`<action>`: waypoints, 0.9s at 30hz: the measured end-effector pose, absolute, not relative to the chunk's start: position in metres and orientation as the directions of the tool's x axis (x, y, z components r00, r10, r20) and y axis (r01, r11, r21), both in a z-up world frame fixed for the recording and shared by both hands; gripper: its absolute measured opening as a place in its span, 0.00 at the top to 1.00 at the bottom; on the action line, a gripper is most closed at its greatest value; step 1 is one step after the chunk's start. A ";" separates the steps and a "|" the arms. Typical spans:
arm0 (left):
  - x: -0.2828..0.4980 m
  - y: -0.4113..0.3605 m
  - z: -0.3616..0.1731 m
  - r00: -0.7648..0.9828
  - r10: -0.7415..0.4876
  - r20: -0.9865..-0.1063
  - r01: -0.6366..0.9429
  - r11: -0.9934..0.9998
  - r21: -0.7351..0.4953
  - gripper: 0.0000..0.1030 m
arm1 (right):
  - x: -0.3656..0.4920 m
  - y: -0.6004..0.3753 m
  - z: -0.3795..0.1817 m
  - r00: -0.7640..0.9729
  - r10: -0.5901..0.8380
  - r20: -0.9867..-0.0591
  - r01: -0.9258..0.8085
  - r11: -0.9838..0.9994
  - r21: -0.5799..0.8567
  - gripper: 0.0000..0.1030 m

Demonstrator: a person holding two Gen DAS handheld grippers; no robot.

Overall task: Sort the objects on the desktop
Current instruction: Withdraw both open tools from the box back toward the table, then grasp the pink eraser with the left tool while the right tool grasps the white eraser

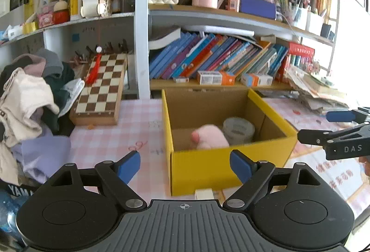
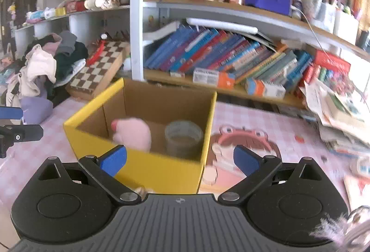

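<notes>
Pink checked cloth covers the bench [image 1: 111,136], with crowded bookshelves [image 1: 219,58] behind. At 12 o'clock from the left gripper [image 1: 185,165] stands a yellow box [image 1: 226,166] with plain brown walls inside. It holds a soft pink toy [image 1: 210,136], blurred, and at the toy's 3 o'clock a clear roll of tape [image 1: 239,129], just beside it. Both the left gripper and the right gripper [image 2: 180,159] gape wide with nothing between their blue pads.
</notes>
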State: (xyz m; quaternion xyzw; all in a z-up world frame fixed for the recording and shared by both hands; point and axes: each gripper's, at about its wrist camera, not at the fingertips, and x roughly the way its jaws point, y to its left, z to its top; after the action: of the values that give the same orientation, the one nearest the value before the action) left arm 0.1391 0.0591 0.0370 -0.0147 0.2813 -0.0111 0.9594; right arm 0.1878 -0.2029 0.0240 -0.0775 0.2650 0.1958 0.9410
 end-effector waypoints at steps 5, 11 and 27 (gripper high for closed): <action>0.125 0.055 0.022 0.817 -0.038 -0.576 0.026 0.999 -0.029 0.15 | 0.162 -0.205 0.003 0.771 0.300 -0.562 -0.384 0.922 -0.035 0.03; 0.112 0.047 0.005 0.786 -0.049 -0.617 0.045 0.999 -0.021 0.15 | 0.141 -0.205 -0.018 0.744 0.274 -0.610 -0.360 0.933 -0.021 0.03; 0.101 0.032 -0.023 0.716 -0.074 -0.694 0.109 0.994 0.006 0.15 | 0.121 -0.179 -0.045 0.637 0.316 -0.703 -0.444 0.896 0.000 0.07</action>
State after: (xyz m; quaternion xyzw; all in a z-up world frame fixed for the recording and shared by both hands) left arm 0.1008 0.0319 -0.0230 0.0234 0.3737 -0.0494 0.9259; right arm 0.1209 -0.1795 -0.0447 -0.0868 0.3699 0.2108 0.9007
